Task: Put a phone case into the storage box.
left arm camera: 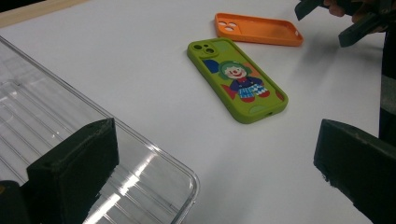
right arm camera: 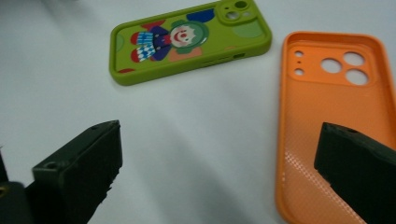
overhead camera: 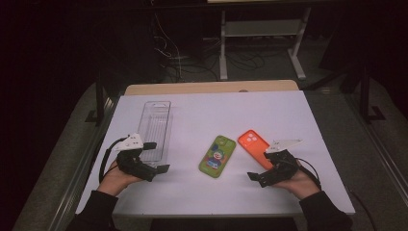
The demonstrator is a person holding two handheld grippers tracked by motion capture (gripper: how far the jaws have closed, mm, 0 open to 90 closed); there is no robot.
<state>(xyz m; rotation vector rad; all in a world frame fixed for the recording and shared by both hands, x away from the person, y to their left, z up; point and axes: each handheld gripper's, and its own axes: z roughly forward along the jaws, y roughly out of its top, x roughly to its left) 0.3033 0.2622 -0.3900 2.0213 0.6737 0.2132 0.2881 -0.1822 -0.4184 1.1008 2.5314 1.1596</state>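
Lying between clear tray (overhead camera: 156, 130) and orange case (overhead camera: 253, 146) — green clown case (overhead camera: 217, 156).

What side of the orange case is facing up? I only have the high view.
Observer: Inner side up. The orange case shows its dotted inside and camera cutouts in the right gripper view.
Operator: Is the right gripper holding it?
Observer: No. The right gripper is open, with one jaw over the case's lower part and the other over bare table.
Operator: And the left gripper?
Observer: The left gripper is open too. One jaw is over the clear tray at its near corner, and the green case lies ahead.
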